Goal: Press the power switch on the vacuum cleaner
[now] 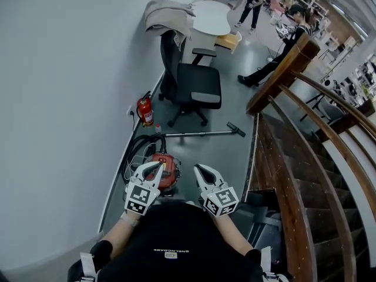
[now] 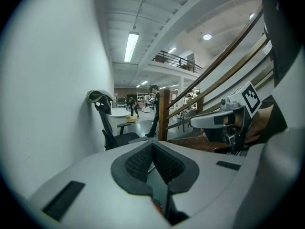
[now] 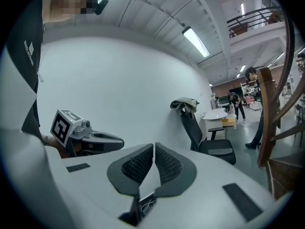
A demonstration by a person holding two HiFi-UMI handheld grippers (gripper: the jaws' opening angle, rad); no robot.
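Red canister vacuum cleaner (image 1: 170,178) stands on open grey floor (image 1: 226,154), between white wall (image 1: 70,98) and wooden staircase (image 1: 288,175). Left gripper (image 1: 157,167) overlaps it in the head view; right gripper (image 1: 198,168) is just beside it. Both are clenched and empty.

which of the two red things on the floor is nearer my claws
The red vacuum cleaner, low and round with a black hose, just beyond the left claw. The red fire extinguisher stands farther off, upright against the wall.

Red canister vacuum cleaner (image 1: 163,170) on floor by wall, w/ black hose coiled beside.
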